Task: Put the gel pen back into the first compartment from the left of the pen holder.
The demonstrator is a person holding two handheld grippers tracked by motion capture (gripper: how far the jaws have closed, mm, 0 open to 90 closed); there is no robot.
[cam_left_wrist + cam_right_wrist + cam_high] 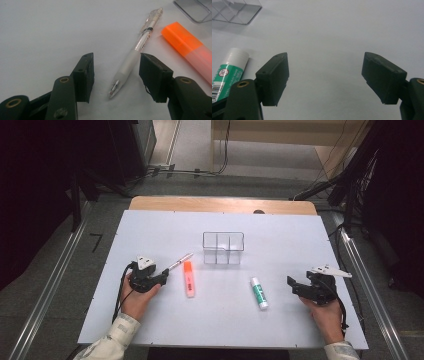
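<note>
On the white desk a clear divided box stood near the middle. Left of it lay a clear pen, slanted, just beside an orange highlighter. The left tool rested on the desk with its tip near the pen's lower end — whether touching could not be told. A green glue stick lay between the highlighter and the right tool, apart from both.

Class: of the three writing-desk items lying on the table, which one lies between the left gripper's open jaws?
The clear pen: its tip lies between the left gripper's jaws; the orange highlighter and glue stick lie outside.
</note>
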